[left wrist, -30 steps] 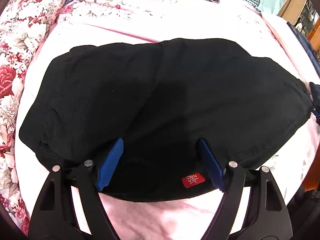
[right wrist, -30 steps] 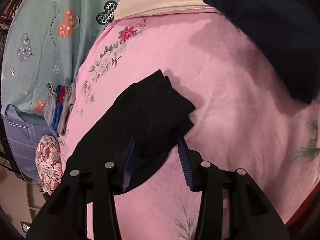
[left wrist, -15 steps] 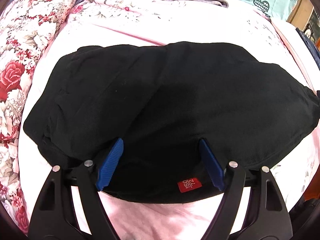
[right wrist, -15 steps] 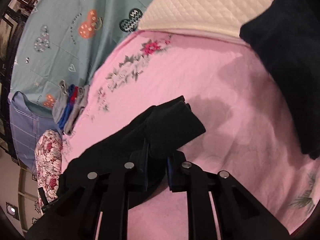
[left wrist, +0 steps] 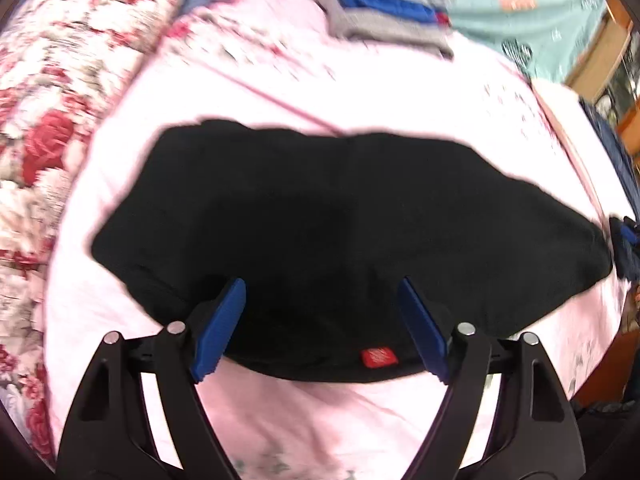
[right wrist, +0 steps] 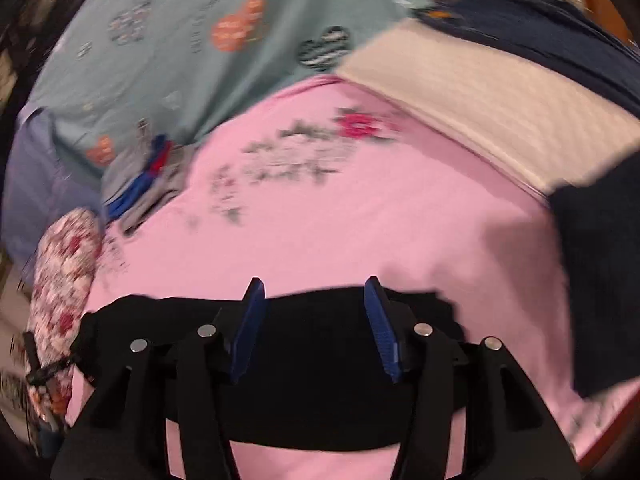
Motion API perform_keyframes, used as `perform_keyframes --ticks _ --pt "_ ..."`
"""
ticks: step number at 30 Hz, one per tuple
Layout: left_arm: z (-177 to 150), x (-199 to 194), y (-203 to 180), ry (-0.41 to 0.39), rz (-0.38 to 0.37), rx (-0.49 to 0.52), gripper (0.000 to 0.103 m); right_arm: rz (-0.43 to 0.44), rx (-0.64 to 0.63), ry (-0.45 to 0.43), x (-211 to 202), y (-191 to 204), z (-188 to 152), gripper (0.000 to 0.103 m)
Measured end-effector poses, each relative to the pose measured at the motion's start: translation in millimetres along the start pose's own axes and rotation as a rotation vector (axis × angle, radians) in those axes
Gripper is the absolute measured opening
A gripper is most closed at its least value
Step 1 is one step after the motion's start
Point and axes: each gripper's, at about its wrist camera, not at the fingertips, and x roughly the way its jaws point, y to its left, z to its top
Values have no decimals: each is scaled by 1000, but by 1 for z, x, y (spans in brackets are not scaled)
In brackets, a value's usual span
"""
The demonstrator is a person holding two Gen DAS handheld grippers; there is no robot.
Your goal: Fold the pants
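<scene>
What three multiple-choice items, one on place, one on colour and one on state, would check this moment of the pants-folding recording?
1. Where does the stack of folded clothes lie?
A. at the far end of the bed, beyond the black pants
B. on top of the pants
C. between the left gripper fingers

2. What colour is the small tag at the pants' near edge?
A. yellow
B. red
C. white

3. How does the right gripper stand?
A. shut on the pants
B. shut on a pillow
C. open over the pants

Answers: 1 A, the stack sits past the pants' far edge; 2 B, the tag is red against black cloth; 3 C, its blue pads stand apart with cloth between them ungripped.
</scene>
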Motion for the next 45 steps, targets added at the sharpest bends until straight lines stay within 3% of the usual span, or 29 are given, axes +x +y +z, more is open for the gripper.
perform_keyframes --ticks 4,5,8,10,14,16,20,22,25,29,34,40,41,43,45 --pt "7 -2 37 -18 42 -125 86 343 -255 198 106 99 22 56" --pt "9 1 46 -9 52 -148 86 394 -301 239 127 117 22 56" --pt "4 17 63 50 52 -210 86 471 -468 418 202 165 17 56" --pt "3 27 66 79 75 -198 86 505 -528 520 243 182 14 56" --pt "2 35 57 108 146 -145 86 586 -596 651 288 194 8 57" --pt "3 41 56 121 166 -151 86 661 -603 717 286 200 6 57" --pt "3 47 56 127 172 -172 86 804 -769 787 239 223 -12 57" --pt "1 46 56 122 170 -169 86 861 -897 777 204 235 -25 57" --pt "2 47 56 128 169 -173 86 888 -980 751 189 250 -38 58" --pt "2 48 53 130 177 -171 88 840 -946 748 212 257 -41 58" --pt "3 50 52 120 174 -169 88 846 -834 726 246 271 -34 58" --pt "-1 50 51 105 165 -157 91 916 -502 749 277 268 -6 58" --pt "-1 50 50 102 164 -154 92 923 -441 751 281 267 -1 62" --pt "0 51 50 102 161 -156 93 914 -310 720 289 264 10 70" --pt "2 53 48 104 165 -158 95 866 -194 604 296 259 26 70"
